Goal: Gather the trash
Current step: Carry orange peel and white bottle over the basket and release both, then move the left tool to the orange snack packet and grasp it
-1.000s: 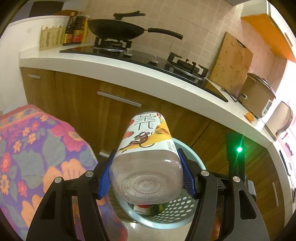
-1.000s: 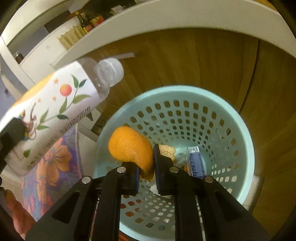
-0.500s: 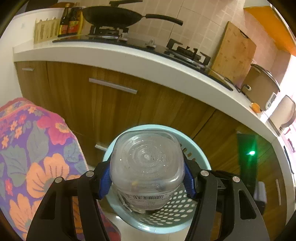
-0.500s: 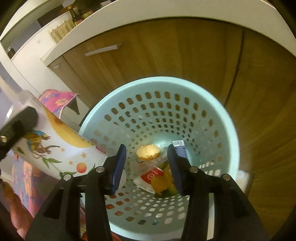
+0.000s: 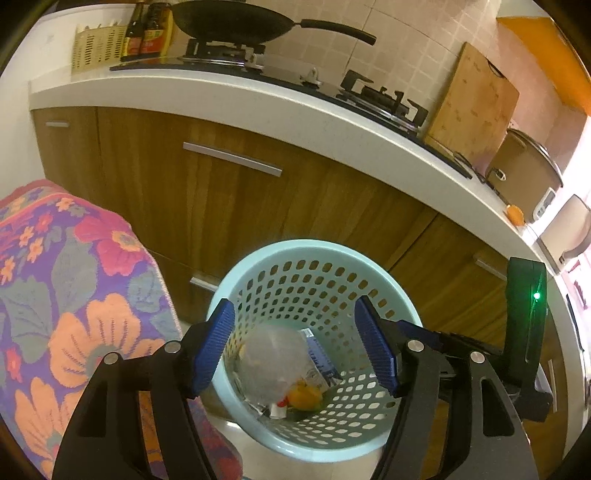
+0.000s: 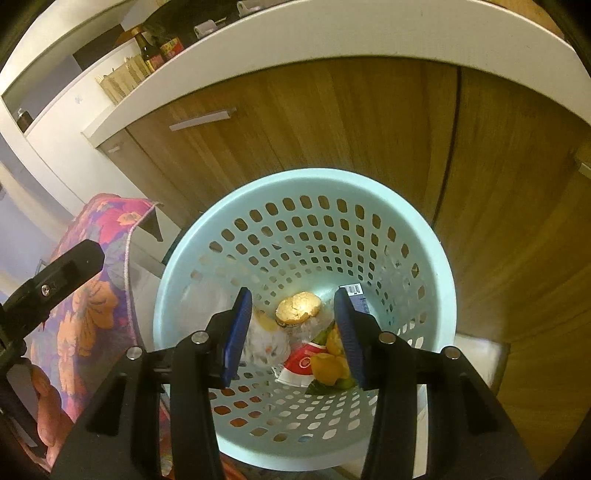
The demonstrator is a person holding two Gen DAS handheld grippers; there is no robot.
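A long white kitchen counter (image 5: 258, 107) over brown wooden cabinet doors (image 5: 207, 192) fills the background, with a black wok (image 5: 236, 18) on the hob and a bright floral cloth (image 5: 66, 295) draped at the near left. Below it on the floor stands the pale turquoise perforated plastic basket (image 5: 402, 306), round and open-topped, where the rubbish is gathered.

Inside lies the clear, soft-walled plastic bottle (image 5: 273, 358), blurred and resting on the heap at the bottom beside a blue-and-white carton (image 5: 321, 358). A red-and-white wrapper (image 6: 303, 363), a yellow-orange piece of fruit peel (image 6: 328, 363) and a round golden biscuit-like lump (image 6: 297, 308) sit around it.

The left gripper (image 5: 301, 347) hovers above the rim, its blue ribbed pads spreading wider with nothing between them. The right gripper (image 6: 293, 334) hangs over the basket too, jaws parted and empty, the litter visible through the gap.

An empty bottle of this kind looks light, slick and easily crushed; it would be best taken across the middle of its body with gentle pressure. The peel appears limp and moist, better pinched at a thick edge. The basket itself seems stiff but light, and likely to tip if knocked at the rim.
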